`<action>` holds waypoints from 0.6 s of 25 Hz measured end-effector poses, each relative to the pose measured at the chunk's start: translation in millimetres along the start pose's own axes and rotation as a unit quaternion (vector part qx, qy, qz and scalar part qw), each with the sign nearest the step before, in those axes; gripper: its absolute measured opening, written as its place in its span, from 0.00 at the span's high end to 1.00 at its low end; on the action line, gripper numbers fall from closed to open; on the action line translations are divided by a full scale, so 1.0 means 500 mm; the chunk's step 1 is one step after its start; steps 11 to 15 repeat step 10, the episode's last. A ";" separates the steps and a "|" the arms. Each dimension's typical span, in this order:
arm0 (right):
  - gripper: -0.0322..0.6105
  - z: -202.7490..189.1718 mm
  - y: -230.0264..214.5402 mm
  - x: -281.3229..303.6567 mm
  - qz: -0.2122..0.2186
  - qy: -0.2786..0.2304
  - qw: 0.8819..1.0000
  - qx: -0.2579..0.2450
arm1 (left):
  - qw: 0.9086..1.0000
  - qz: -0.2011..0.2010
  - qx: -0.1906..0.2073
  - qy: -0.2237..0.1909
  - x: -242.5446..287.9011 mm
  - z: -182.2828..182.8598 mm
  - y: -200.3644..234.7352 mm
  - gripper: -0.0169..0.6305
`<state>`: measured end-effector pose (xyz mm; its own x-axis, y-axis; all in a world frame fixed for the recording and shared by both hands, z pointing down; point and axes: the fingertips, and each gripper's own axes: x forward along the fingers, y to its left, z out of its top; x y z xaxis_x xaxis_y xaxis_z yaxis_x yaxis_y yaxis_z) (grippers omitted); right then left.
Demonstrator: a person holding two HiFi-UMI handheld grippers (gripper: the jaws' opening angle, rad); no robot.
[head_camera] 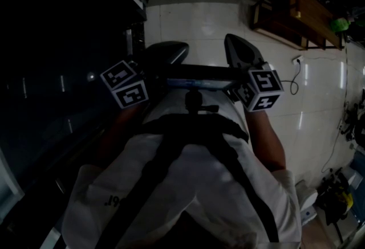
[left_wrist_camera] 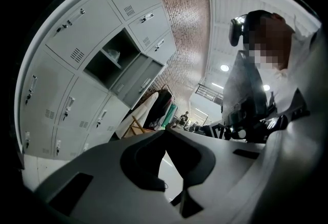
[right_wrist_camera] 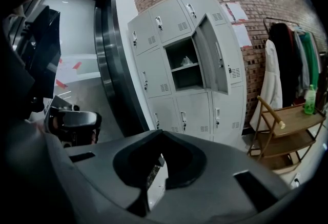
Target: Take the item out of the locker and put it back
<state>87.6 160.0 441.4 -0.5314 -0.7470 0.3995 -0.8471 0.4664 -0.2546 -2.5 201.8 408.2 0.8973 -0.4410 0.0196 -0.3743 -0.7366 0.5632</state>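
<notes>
A bank of grey lockers stands ahead, with one locker (right_wrist_camera: 187, 66) open and its door (right_wrist_camera: 211, 54) swung out to the right. A small pale item (right_wrist_camera: 185, 60) lies on its upper shelf. The left gripper view shows the same open locker (left_wrist_camera: 115, 61) with the item (left_wrist_camera: 113, 54) inside. My left gripper (left_wrist_camera: 165, 129) and right gripper (right_wrist_camera: 161, 133) are both shut and hold nothing. Both are well short of the lockers. In the dark head view the left gripper (head_camera: 171, 51) and right gripper (head_camera: 239, 48) sit close in front of the person's chest.
A wooden trolley (right_wrist_camera: 287, 125) carrying a green bottle (right_wrist_camera: 309, 100) stands right of the lockers, with coats (right_wrist_camera: 284, 64) hanging above it against the brick wall. A dark curved pillar (right_wrist_camera: 110, 64) rises to the left. On the tiled floor there is a cable (head_camera: 293, 82) and wooden furniture (head_camera: 296, 11).
</notes>
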 end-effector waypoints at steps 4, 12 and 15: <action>0.95 -0.007 0.001 -0.004 0.001 0.003 1.000 0.002 | 1.000 -0.002 -0.001 0.003 0.001 -0.004 -0.005 0.97; 0.95 -0.013 -0.001 -0.008 0.000 0.003 1.000 0.003 | 1.000 -0.004 -0.001 0.003 0.004 -0.007 -0.009 0.97; 0.95 -0.013 -0.001 -0.008 0.000 0.003 1.000 0.003 | 1.000 -0.004 -0.001 0.003 0.004 -0.007 -0.009 0.97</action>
